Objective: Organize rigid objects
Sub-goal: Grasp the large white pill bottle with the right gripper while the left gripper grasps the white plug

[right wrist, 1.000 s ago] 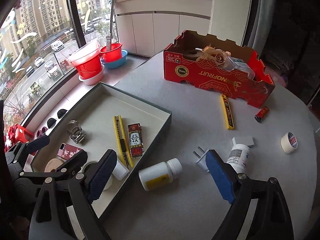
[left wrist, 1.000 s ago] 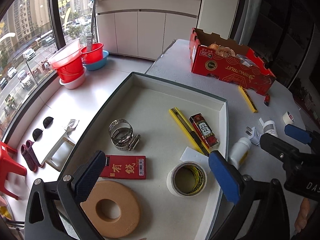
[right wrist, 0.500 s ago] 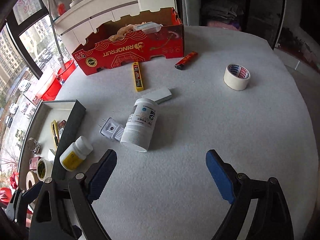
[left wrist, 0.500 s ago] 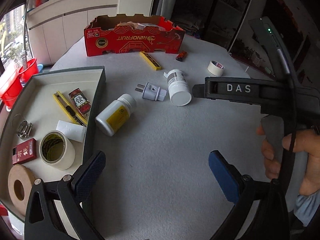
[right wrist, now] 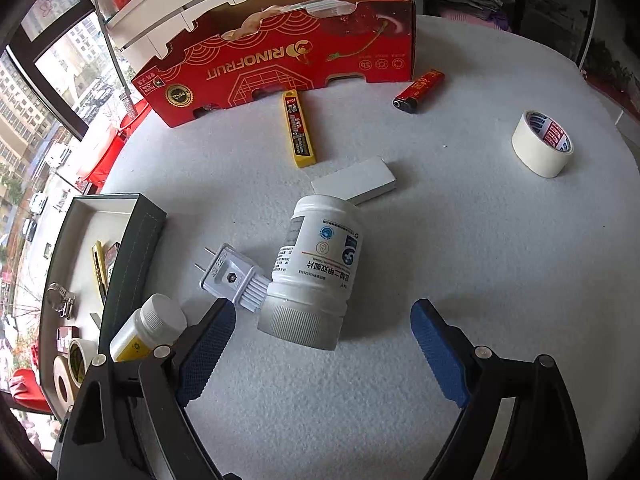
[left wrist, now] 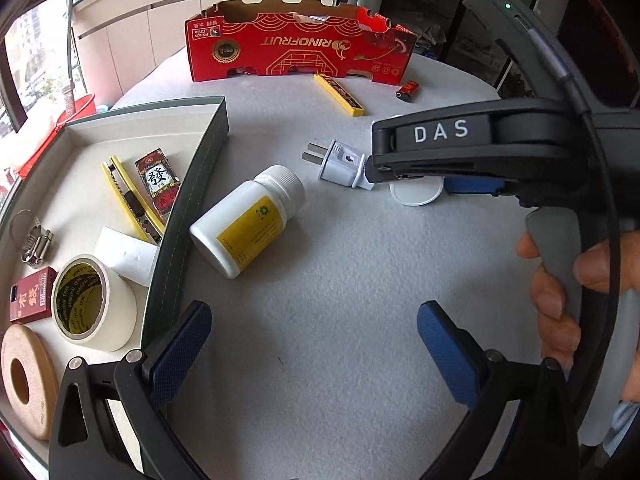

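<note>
Right wrist view: right tool (right wrist: 322, 346) now hanging over the big white bottle (right wrist: 316, 272), lying on its side on the desk (right wrist: 460, 240), cap toward the tool. Jaws just been closing in a little, yet wide apart, nothing between the pads, bottle just ahead of the gap and not touched. A second ago pointed at the tray; swung across to the loose clutter since. White plug (right wrist: 232, 278) touching the bottle on the left-pad side; yellow-labelled bottle (right wrist: 146, 334) just outside the left pad, against the tray (right wrist: 132, 248) wall. Farther ahead: white block (right wrist: 354, 180), yellow blade case (right wrist: 298, 128), red lighter (right wrist: 418, 90), tape roll (right wrist: 542, 144), red carton (right wrist: 280, 60).

Left wrist view: left tool (left wrist: 312, 344) spread wide too, gripping nothing, bare desk between its pads, yellow-labelled bottle ahead and left. Also turned away from the tray.

Likely meaning: sorting of the tray contents paused, big bottle picked as next candidate. Plug pressed against it — a risk of dragging along on the grab.
</note>
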Demonstrator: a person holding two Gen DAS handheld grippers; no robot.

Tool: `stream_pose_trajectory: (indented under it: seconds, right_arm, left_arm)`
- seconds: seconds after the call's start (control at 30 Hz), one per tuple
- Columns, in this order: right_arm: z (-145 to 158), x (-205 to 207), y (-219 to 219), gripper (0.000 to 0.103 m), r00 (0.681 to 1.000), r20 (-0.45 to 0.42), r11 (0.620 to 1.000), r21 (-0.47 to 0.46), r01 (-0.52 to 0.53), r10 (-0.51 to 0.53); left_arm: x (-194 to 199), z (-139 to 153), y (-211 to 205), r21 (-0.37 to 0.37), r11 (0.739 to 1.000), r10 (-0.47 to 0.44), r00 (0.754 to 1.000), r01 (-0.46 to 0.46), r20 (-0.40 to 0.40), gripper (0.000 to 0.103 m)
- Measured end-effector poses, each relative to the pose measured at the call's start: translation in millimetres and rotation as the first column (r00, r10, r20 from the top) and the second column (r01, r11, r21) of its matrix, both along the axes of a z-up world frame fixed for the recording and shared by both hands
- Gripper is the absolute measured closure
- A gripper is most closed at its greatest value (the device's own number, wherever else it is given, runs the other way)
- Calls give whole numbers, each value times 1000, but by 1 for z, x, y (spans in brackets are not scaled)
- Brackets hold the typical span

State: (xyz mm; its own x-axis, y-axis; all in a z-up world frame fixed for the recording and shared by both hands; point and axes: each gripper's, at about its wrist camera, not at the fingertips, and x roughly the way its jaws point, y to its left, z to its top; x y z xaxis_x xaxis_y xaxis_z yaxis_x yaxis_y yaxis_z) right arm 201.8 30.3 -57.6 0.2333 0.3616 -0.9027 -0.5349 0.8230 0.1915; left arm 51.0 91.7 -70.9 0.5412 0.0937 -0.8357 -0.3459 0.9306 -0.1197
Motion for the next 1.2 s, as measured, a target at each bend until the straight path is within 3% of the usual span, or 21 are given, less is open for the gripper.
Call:
stream_pose_trajectory:
  seconds: [0.03,0.07,0.1,0.17,0.27,0.43,0.63,0.73,0.83,0.9,1.1,1.2]
  right_arm:
    - [1,1,1,25,1000,16,1000,2,-5,5]
    - [2,2,0,36,1000,1,1000,25,-10,10]
    - [2,3,-3,53,1000,-15,999,42,-10,11]
    - [2,4,-11,62,1000,-31,999,48,-4,6]
    - [2,2,-33,62,999,-35,998,56,1,1]
    - [6,-8,-97,62,997,26,997,32,70,-71]
    - [1,-19,-164,62,986,-11,985,57,165,-165]
    - [2,-25,-173,62,986,-11,983,66,168,-168]
    - [2,-29,-171,62,988,9,987,62,150,-151]
    - [2,-29,-171,62,989,5,986,72,150,-150]
    - [2,-30,-170,62,991,31,989,66,129,-131]
    - [3,-34,-170,62,991,38,991,55,123,-125]
  left_arm:
    - [2,0,1,5,1000,2,1000,-2,-2,0]
    - [5,-1,3,9,1000,3,1000,-3,-2,0]
    - [6,-1,4,11,1000,5,1000,-5,-1,0]
    - [10,-1,7,8,1000,11,1000,-11,-8,0]
    - [11,8,5,-3,1000,10,1000,-10,6,0]
    - [30,35,-13,52,998,36,998,-39,59,0]
    - [104,19,-10,84,984,162,986,-158,-42,0]
    - [129,12,-13,156,972,185,981,-173,-61,0]
    - [145,-9,-9,135,976,192,969,-172,-154,0]
    - [143,-11,-3,99,976,206,971,-195,-122,0]
    - [146,-11,4,96,975,208,973,-199,-101,0]
    - [149,-10,-4,90,986,150,982,-140,-111,4]
